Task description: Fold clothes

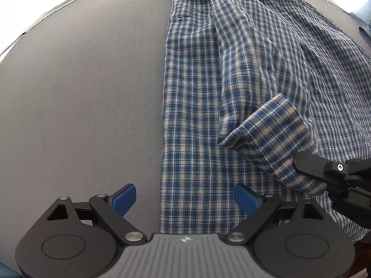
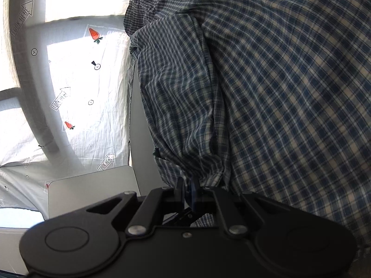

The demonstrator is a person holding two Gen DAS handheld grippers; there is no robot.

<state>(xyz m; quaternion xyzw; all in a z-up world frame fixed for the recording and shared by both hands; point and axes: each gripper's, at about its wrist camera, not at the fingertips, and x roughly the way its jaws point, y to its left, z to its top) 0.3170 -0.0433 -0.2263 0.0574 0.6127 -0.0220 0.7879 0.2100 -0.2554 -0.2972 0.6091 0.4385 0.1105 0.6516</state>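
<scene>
- A blue-and-cream plaid shirt (image 1: 197, 106) lies spread on a grey table (image 1: 81, 92), filling the table's right half — one sleeve folded across the body, its cuff (image 1: 273, 139) near the right edge.
- The right gripper (image 1: 299, 162) comes in from the right, jaws pinched together on the cuff.
- The left gripper (image 1: 185, 199) hovers above the shirt's near left edge — blue pads (image 1: 124, 197) wide apart, nothing between them.
- Beyond the table hangs a white printed sheet (image 2: 76, 81).

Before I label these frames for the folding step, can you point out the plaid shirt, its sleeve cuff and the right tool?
plaid shirt (image 1: 192, 106): left wrist view, flat front panel.
sleeve cuff (image 1: 276, 139): left wrist view, middle of the turned-up cuff.
right tool (image 2: 188, 188): right wrist view, tips pinched on cloth.
</scene>
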